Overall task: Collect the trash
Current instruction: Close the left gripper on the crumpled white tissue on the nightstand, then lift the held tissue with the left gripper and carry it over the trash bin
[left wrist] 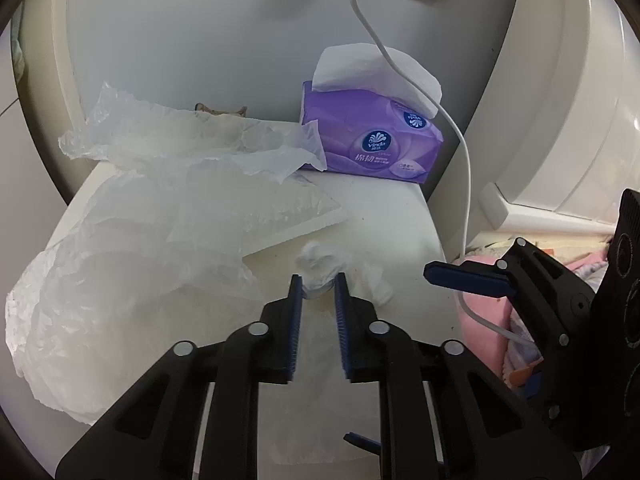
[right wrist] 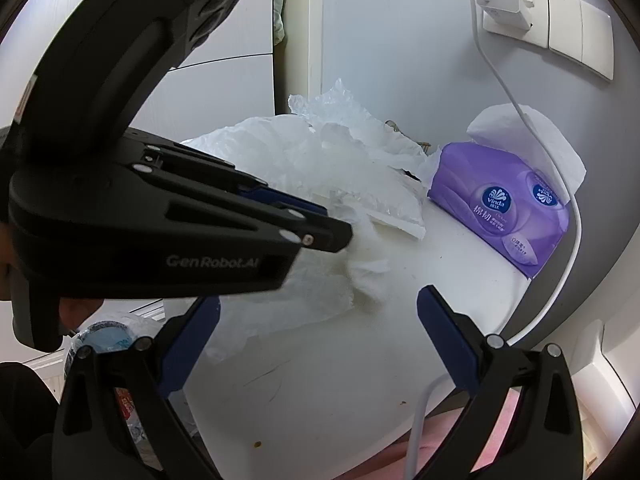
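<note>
A crumpled white tissue wad (left wrist: 320, 266) lies on the white bedside table (left wrist: 400, 216). My left gripper (left wrist: 319, 282) is closed on its near end; the fingers are narrowly apart with the wad pinched between the tips. In the right wrist view the left gripper's tip (right wrist: 340, 236) touches the same tissue wad (right wrist: 370, 268). A second small tissue scrap (left wrist: 378, 284) lies just right of it. Crinkled clear plastic bags (left wrist: 140, 216) cover the table's left half. My right gripper (right wrist: 316, 300) is wide open and empty above the table's front; its blue finger (left wrist: 464, 278) shows at right.
A purple Vinda tissue pack (left wrist: 372, 140) stands at the back right against the wall. A white charger cable (left wrist: 466, 168) hangs from the wall socket (right wrist: 506, 4) down past the table's right edge. Pink bedding (left wrist: 484, 320) lies to the right. A trash bag with waste (right wrist: 108, 332) sits below left.
</note>
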